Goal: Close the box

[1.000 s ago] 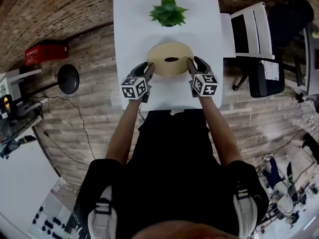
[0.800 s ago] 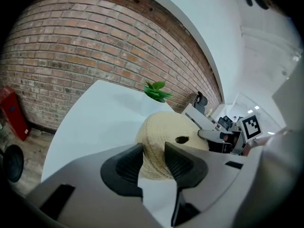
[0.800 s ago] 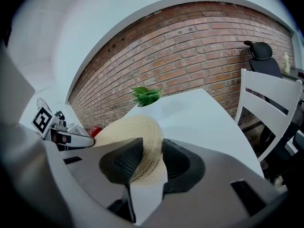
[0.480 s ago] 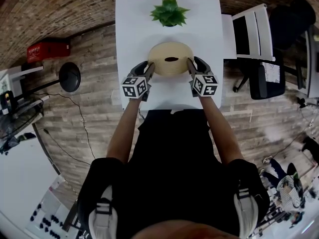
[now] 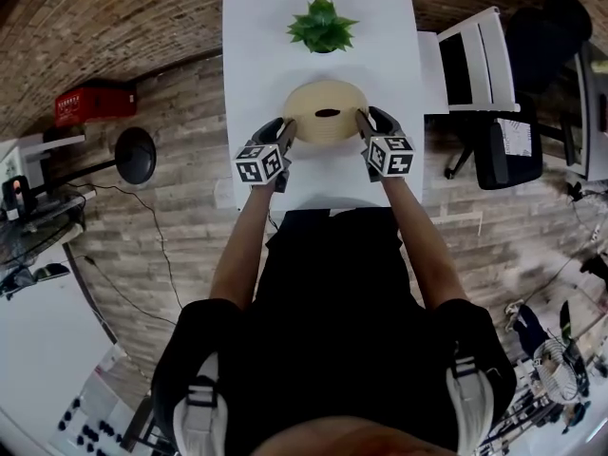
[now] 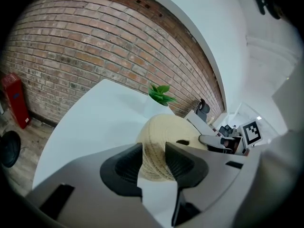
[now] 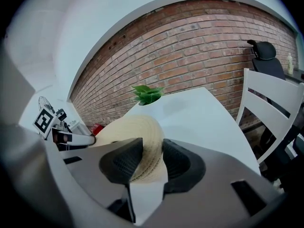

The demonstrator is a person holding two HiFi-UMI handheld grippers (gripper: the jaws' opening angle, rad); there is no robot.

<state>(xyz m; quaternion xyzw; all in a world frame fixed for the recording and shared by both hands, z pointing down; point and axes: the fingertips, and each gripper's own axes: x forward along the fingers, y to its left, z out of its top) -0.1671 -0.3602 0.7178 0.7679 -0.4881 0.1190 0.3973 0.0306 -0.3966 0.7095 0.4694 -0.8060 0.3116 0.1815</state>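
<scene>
Jaws on both sides have spread wider than a second ago; grippers and box haven't shifted. Left gripper (image 6: 153, 148) is opening, its pads straddling the left rim of the round woven box (image 5: 326, 112). Right gripper (image 7: 152, 148) stands wide too, astride the right rim. Box rests on the white table (image 5: 252, 55), between the potted plant (image 5: 321, 22) and the person.

Bright, even light, soft shadows, heavy fisheye warping, dark vignetted corners.
</scene>
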